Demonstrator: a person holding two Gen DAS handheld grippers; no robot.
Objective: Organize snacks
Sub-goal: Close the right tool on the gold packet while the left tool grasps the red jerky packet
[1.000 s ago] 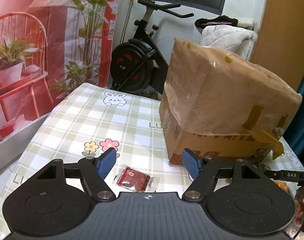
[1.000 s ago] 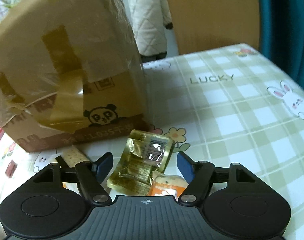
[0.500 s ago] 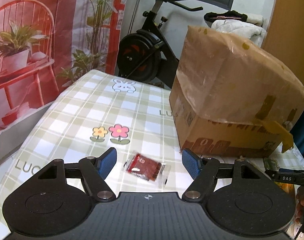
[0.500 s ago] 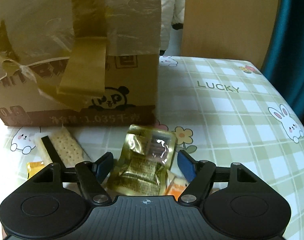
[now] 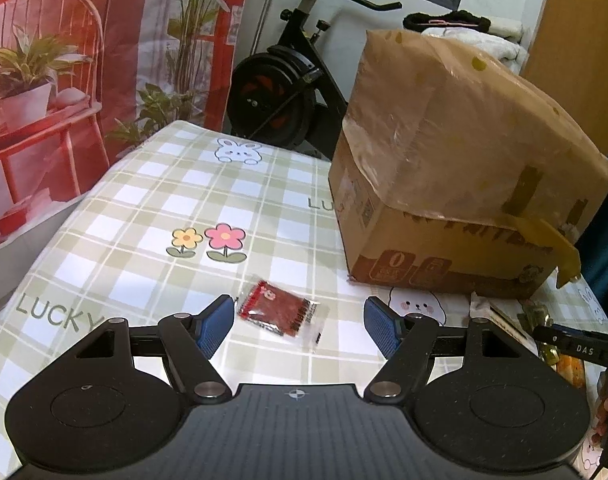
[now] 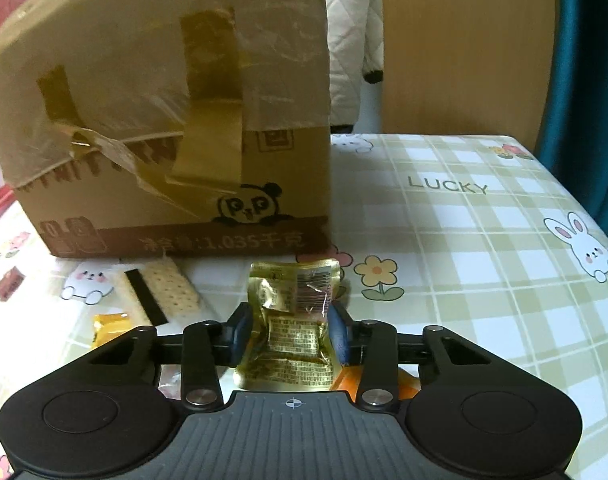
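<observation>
right gripper (image 6: 292, 334): blue pads pinched on the gold snack pouch (image 6: 294, 324)
gold snack pouch: centre of frame, crinkled translucent gold foil, printed text and barcode, top end sticking up past the fingers
left gripper (image 5: 298, 324): wide apart, holding nothing
red snack packet (image 5: 280, 311): flat on the checked tablecloth (image 5: 124, 216), between the left pads, nearer the left one, clear edge, dark red contents
cardboard box (image 6: 164, 120): upper left of right view, taped, panda print
cracker pack (image 6: 160, 294): lower left, in front of the box
orange packet (image 6: 110, 326): below the cracker pack
</observation>
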